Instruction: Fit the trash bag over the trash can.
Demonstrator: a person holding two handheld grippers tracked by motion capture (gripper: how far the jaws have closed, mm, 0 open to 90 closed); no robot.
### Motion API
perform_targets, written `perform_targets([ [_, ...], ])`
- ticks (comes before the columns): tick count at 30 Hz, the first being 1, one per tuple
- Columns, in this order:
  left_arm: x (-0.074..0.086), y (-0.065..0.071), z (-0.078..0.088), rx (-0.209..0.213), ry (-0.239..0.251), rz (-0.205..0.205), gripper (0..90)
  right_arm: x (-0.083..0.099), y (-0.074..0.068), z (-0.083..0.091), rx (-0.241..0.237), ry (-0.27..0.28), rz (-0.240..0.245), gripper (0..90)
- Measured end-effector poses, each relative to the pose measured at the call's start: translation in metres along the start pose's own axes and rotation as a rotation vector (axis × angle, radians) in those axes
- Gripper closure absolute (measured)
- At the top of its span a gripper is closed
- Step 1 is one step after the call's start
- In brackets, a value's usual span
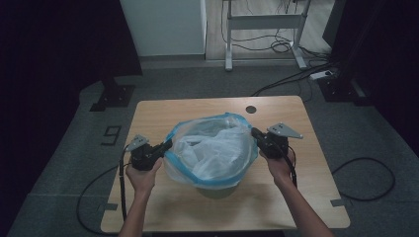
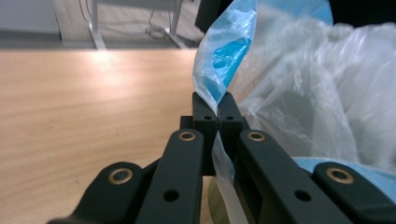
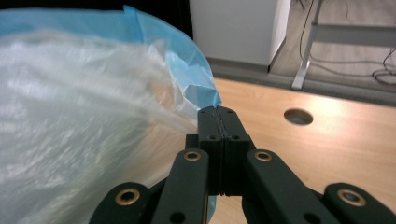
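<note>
Holding the translucent plastic bag with the blue rim (image 1: 212, 148) stretched between both hands over the middle of the light wooden worktop (image 1: 163, 111). Left gripper (image 1: 167, 145) is clamped on the bag's left edge; in the left gripper view (image 2: 218, 109) its jaws are pressed together with a strip of blue film (image 2: 224, 56) pinched between them and running up out of the tips. Right gripper (image 1: 256, 133) is clamped on the right edge; in the right gripper view (image 3: 219, 116) the jaws are fully together with the blue rim (image 3: 196, 84) folded in at the tips. Bag mouth is spread wide and faces up, crumpled clear film inside. Bag sits over a pale round container (image 1: 217, 191), of which just the lower edge shows. Round cable hole (image 1: 251, 109) in the worktop sits behind the bag, apart from it.
</note>
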State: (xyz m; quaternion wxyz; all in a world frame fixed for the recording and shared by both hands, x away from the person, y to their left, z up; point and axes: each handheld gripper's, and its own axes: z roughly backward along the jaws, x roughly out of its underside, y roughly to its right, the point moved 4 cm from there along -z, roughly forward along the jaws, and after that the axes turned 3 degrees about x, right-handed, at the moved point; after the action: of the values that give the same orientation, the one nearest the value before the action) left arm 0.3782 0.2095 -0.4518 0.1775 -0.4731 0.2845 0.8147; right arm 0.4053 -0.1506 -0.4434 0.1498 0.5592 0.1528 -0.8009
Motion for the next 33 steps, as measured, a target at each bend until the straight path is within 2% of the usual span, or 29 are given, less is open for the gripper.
perform_targets([
  [6,0.011,-0.005,-0.014,0.010,-0.059,0.042,89.3,0.015,0.000,-0.013,-0.013,-0.072,-0.009,88.2],
  [13,0.017,-0.002,-0.019,0.030,-0.124,0.042,89.2,0.030,-0.003,-0.019,-0.046,-0.136,-0.019,87.5],
  [15,0.019,0.001,-0.019,0.034,-0.126,0.036,89.2,0.033,-0.002,-0.019,-0.045,-0.136,-0.024,87.4],
  [20,0.027,0.000,-0.016,0.049,-0.118,0.051,89.1,0.044,0.003,-0.015,-0.039,-0.145,-0.037,87.5],
  [23,0.030,0.001,-0.014,0.048,-0.111,0.038,89.1,0.051,0.005,-0.012,-0.043,-0.137,-0.050,87.2],
  [25,0.032,0.002,-0.013,0.038,-0.113,0.025,89.0,0.054,0.007,-0.010,-0.033,-0.146,-0.042,86.3],
  [28,0.031,0.002,-0.008,0.039,-0.087,0.034,88.6,0.056,0.011,-0.002,-0.023,-0.113,-0.052,79.1],
  [33,0.026,0.001,-0.002,0.051,-0.045,0.043,85.8,0.043,0.014,0.028,-0.019,0.003,-0.052,67.2],
])
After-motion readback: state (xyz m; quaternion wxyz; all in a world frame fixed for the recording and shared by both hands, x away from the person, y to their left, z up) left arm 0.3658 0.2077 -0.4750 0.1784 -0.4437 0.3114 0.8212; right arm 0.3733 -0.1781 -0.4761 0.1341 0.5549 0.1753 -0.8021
